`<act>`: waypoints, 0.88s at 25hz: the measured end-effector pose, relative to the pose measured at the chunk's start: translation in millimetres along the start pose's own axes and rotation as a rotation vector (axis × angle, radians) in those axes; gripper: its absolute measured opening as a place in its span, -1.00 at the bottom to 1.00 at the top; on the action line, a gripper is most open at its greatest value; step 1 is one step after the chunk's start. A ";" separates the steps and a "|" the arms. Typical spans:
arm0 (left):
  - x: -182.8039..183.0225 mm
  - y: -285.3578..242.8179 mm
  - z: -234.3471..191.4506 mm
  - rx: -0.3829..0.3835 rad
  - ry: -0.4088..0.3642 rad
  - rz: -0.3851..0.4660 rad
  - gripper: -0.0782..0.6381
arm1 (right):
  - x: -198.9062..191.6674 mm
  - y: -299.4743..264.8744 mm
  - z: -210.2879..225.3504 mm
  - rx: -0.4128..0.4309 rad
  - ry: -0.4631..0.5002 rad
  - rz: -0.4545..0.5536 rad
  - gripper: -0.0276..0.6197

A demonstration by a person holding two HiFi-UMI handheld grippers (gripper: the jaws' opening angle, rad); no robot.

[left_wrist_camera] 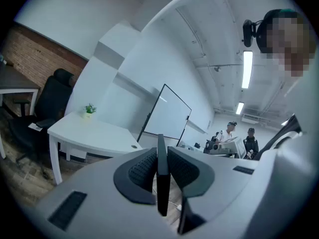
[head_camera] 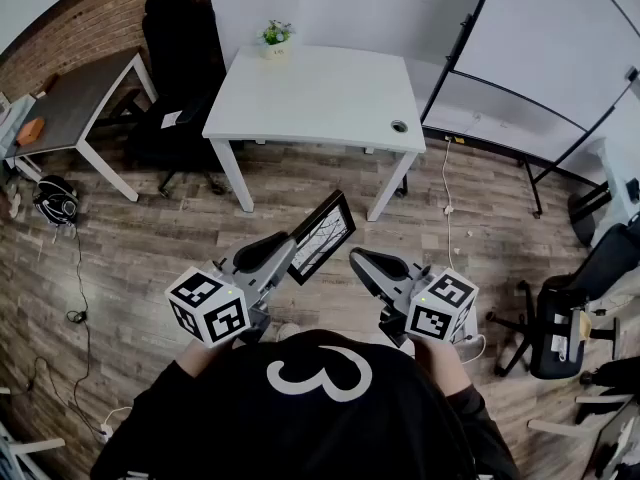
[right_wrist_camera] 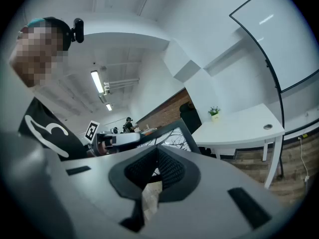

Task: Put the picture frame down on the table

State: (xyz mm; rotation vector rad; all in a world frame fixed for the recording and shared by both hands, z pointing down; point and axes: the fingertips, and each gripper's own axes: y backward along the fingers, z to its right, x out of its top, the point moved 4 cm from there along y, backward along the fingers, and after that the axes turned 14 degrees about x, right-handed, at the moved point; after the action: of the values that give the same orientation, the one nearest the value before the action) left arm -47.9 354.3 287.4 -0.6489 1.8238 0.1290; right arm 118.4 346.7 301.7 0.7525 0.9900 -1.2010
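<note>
Left gripper (head_camera: 289,250) clamped on picture frame (head_camera: 323,235) edge, right gripper (head_camera: 357,257) jaws together, empty, white table (head_camera: 320,98) beyond

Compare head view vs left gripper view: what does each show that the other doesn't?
Head view only: the picture frame's printed face with bare branches, both marker cubes, a cable on the floor, and an office chair at the right.

Left gripper view only: the frame seen edge-on with the left tongs shut on it, two people in the background, and ceiling lights.

Both: white table, potted plant, black chair, whiteboard.
</note>
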 end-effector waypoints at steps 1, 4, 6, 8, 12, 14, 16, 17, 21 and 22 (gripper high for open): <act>0.4 0.1 0.0 0.000 -0.002 0.001 -0.56 | 0.0 -0.4 0.2 -0.001 0.001 -0.002 -0.84; 1.2 0.3 0.0 -0.001 -0.001 0.002 -0.56 | -0.8 -0.5 1.0 -0.005 -0.005 -0.002 -0.84; 1.1 0.4 -0.4 -0.001 0.005 0.002 -0.56 | -1.7 0.7 2.0 -0.011 -0.013 0.002 -0.84; 0.6 0.1 -1.1 0.000 0.011 0.003 -0.56 | -2.2 2.3 3.4 -0.018 -0.015 0.006 -0.84; -2.2 -2.0 -3.7 0.003 0.022 0.002 -0.56 | -3.0 3.8 6.4 -0.024 -0.021 0.019 -0.84; -3.2 -3.7 -5.1 0.003 0.029 0.000 -0.56 | -3.8 3.5 8.0 -0.021 -0.025 0.019 -0.84; -2.3 -6.0 -9.5 0.003 0.031 -0.001 -0.56 | -4.3 -0.4 11.2 -0.022 -0.027 0.015 -0.84; -1.0 -7.2 -12.8 0.003 0.032 -0.002 -0.56 | -4.2 -3.5 13.3 -0.023 -0.030 0.014 -0.84; 1.8 -10.8 -25.5 0.003 0.042 -0.010 -0.56 | -4.4 -13.4 20.2 -0.024 -0.052 0.022 -0.84; 1.6 -11.8 -28.3 0.003 0.047 -0.013 -0.56 | -4.3 -15.0 21.7 -0.022 -0.058 0.028 -0.84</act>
State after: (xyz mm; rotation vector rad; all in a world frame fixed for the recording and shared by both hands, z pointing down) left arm -66.4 332.6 298.7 -0.6670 1.8638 0.1031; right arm 108.2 325.8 314.8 0.7078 0.9407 -1.1799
